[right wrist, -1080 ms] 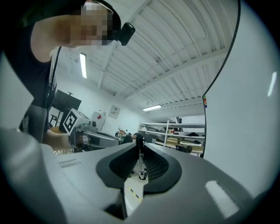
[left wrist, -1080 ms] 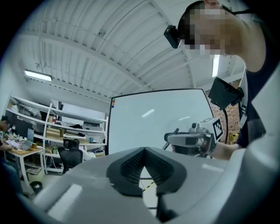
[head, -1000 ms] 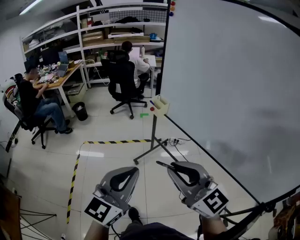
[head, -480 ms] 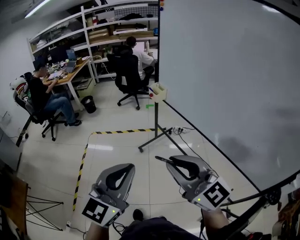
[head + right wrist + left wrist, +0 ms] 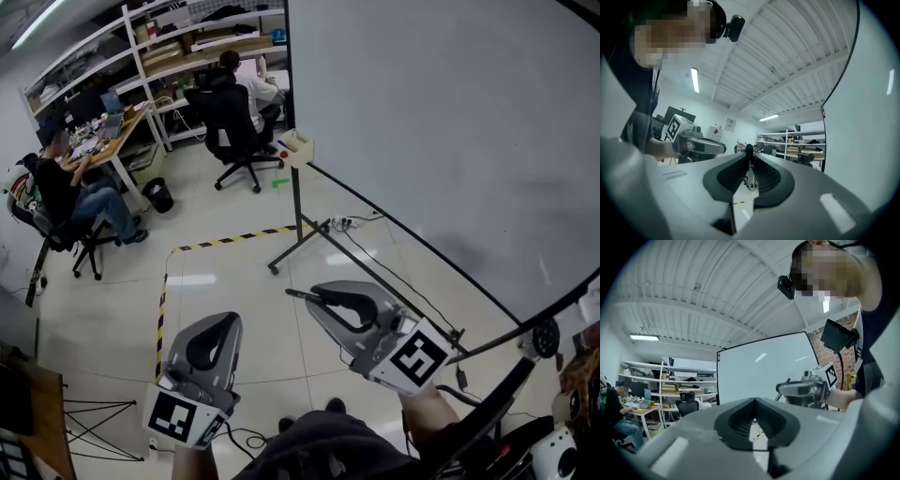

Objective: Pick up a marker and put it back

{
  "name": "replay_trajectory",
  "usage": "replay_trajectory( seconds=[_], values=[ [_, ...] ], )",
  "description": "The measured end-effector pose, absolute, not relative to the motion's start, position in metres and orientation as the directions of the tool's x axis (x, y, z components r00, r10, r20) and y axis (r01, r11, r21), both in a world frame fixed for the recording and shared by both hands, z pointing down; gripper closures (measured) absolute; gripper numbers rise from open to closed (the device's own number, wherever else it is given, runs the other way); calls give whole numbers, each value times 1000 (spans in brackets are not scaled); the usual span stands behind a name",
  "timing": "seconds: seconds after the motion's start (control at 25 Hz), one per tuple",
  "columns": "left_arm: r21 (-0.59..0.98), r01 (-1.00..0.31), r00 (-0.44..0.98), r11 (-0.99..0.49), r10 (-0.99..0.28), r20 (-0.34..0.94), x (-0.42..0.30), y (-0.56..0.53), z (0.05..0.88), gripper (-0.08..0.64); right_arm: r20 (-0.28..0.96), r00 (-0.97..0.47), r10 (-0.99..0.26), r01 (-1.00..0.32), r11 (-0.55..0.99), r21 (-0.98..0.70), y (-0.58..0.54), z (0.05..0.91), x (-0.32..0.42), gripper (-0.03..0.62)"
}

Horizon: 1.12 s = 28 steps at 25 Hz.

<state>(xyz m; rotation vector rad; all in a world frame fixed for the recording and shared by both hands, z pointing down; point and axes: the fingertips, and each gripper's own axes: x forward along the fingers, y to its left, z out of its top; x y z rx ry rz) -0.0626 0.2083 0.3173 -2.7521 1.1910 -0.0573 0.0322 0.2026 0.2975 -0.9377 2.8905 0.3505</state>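
Note:
In the head view my right gripper (image 5: 312,292) is held level over the floor beside the whiteboard (image 5: 450,141), shut on a thin black marker (image 5: 298,295) that sticks out past its tips. The right gripper view shows the same marker (image 5: 749,161) standing between the pads. My left gripper (image 5: 226,322) floats to the left of it, shut with nothing in it; in the left gripper view its tips (image 5: 755,400) meet. A beige marker tray (image 5: 296,145) hangs at the board's far end, well ahead of both grippers.
The whiteboard's stand legs (image 5: 292,251) and a cable (image 5: 394,281) lie on the floor ahead. Yellow-black tape (image 5: 230,240) marks the tiles. Two people sit on office chairs (image 5: 230,131) at desks (image 5: 108,150) near shelves at the back left.
Both grippers have shifted down and left in the head view as the person moves along the whiteboard. The marker tray now sits higher in the picture. The right gripper's grip on the marker is unchanged.

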Motion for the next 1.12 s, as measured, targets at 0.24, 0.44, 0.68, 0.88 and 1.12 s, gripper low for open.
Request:
replay_trajectory(
  seconds=[0.24,0.44,0.68,0.88,1.12],
  values=[
    [-106,-735,677,-669,-733,-63,-102,230,316,554,-131,-819,-558,-573,793,207,228,300,-10,549],
    [-109,-741,670,-663,-740,-49,-122,234,325,555,-100,-818,-566,-573,789,223,235,305,-26,549],
    [-98,-734,679,-673,-732,-61,-127,235,325,554,-93,-817,-568,-573,787,227,236,303,-34,549],
    [-82,-735,678,-673,-729,-97,-130,234,322,554,-21,-800,-600,-591,780,208,236,326,-25,549],
    [-66,-745,667,-664,-740,-89,-131,232,327,554,-6,-800,-600,-590,785,188,233,336,-19,549]
  ],
)
